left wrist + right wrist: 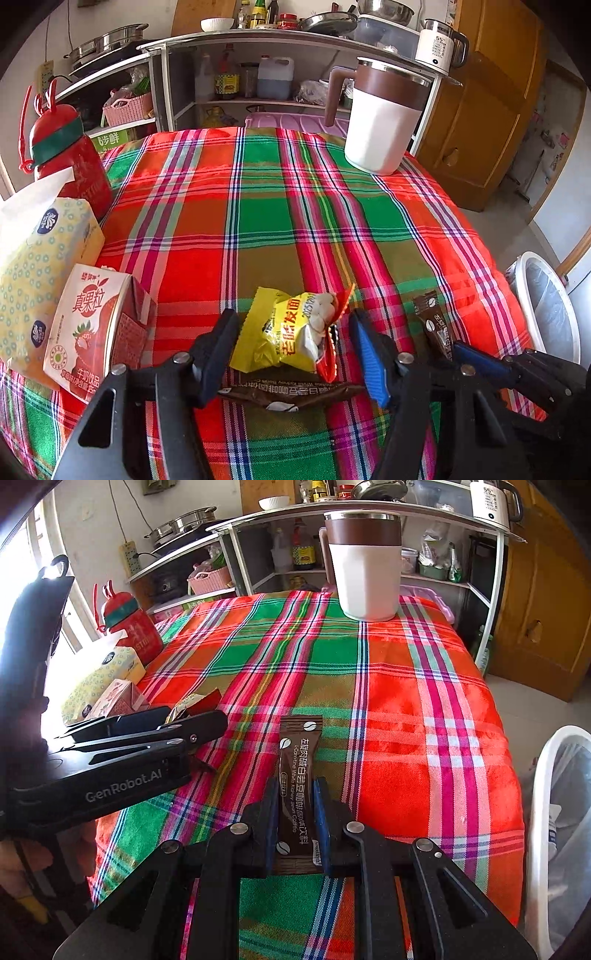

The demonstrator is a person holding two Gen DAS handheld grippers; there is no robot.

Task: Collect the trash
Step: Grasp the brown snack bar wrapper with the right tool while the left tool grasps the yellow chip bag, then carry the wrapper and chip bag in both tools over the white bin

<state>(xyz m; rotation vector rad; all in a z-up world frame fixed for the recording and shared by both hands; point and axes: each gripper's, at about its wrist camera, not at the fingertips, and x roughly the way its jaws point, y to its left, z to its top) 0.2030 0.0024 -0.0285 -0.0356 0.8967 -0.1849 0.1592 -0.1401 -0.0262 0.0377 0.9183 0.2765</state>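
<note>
While a plaid cloth covers the table, the left gripper spreads around a yellow wrapper; beside it, the right gripper clamps a brown sachet near the white bin.

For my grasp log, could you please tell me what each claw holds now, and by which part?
The right claw grips the brown coffee sachet at its near end. The left claw is open around the yellow snack wrapper, holding nothing.

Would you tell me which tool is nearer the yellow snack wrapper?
Left. The left tool straddles the yellow snack wrapper, open; the right tool sits beside it, shut on the brown coffee sachet.
</note>
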